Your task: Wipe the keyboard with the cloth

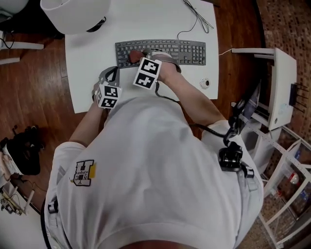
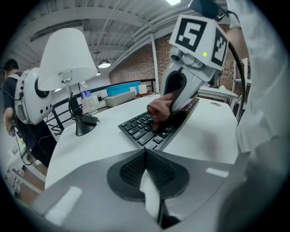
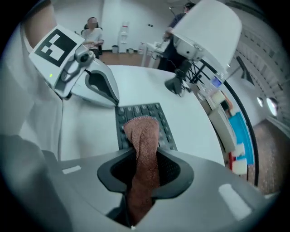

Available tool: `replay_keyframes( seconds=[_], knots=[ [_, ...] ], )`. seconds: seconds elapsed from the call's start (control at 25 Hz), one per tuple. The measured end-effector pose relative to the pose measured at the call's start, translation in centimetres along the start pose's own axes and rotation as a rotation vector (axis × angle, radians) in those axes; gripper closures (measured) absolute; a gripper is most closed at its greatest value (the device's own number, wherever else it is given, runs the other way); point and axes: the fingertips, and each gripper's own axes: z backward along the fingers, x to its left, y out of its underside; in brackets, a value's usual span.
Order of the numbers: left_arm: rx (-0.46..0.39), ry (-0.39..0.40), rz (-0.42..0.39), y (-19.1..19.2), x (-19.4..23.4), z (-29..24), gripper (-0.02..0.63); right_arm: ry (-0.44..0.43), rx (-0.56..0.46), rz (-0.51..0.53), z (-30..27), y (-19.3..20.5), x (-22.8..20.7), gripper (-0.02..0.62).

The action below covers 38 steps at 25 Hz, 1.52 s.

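The keyboard (image 1: pixel 160 52) lies at twelve o'clock on our smooth white table (image 1: pixel 92 78), with wooden floor (image 1: pixel 34 82) around it and a white dome lamp (image 1: pixel 73 14) at eleven. It is dark and flat, with low square keys. The brown, nubby cloth (image 3: pixel 142 136) drapes onto those keys, clamped between our right gripper's (image 3: pixel 144 174) jaws. Our left gripper (image 2: pixel 146 167), at eight o'clock of it, has its jaws together.

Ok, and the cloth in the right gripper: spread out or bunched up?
Bunched up. The cloth is a narrow folded strip pinched in the jaws of the right gripper, its rounded end on the keyboard.
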Motion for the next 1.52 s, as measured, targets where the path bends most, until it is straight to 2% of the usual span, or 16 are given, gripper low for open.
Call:
replay_keyframes(
  seconds=[0.12, 0.24, 0.4, 0.6, 0.8, 1.04, 1.4, 1.52],
  knots=[
    [0.016, 0.003, 0.001, 0.3, -0.1, 0.0, 0.606, -0.038, -0.055, 0.113, -1.1, -5.1, 2.5, 0.494],
    [0.036, 0.003, 0.003, 0.9, -0.1, 0.4, 0.606, -0.051, -0.057, 0.183, -2.0, -7.1, 3.8, 0.494],
    [0.045, 0.011, -0.009, 0.9, 0.1, 0.4, 0.606, -0.059, -0.043, 0.176, -2.6, -7.1, 3.9, 0.494],
    [0.055, 0.025, -0.032, 0.8, -0.1, 0.1, 0.606, -0.042, -0.017, 0.129, -2.3, -4.0, 3.0, 0.494],
    [0.068, 0.024, -0.047, 0.9, 0.0, 0.1, 0.606, -0.017, 0.030, 0.035, -1.6, 1.1, 1.6, 0.494],
    [0.079, 0.019, -0.050, 0.9, 0.0, 0.0, 0.606, 0.030, 0.109, -0.100, -0.6, 9.0, -0.9, 0.494],
    [0.095, 0.013, -0.070, 0.8, 0.0, -0.1, 0.606, 0.139, 0.325, -0.413, 2.2, 27.1, -5.8, 0.494],
    [0.099, 0.015, -0.075, 0.8, -0.1, -0.1, 0.606, 0.171, 0.397, -0.492, 3.2, 31.8, -6.8, 0.494]
  ],
)
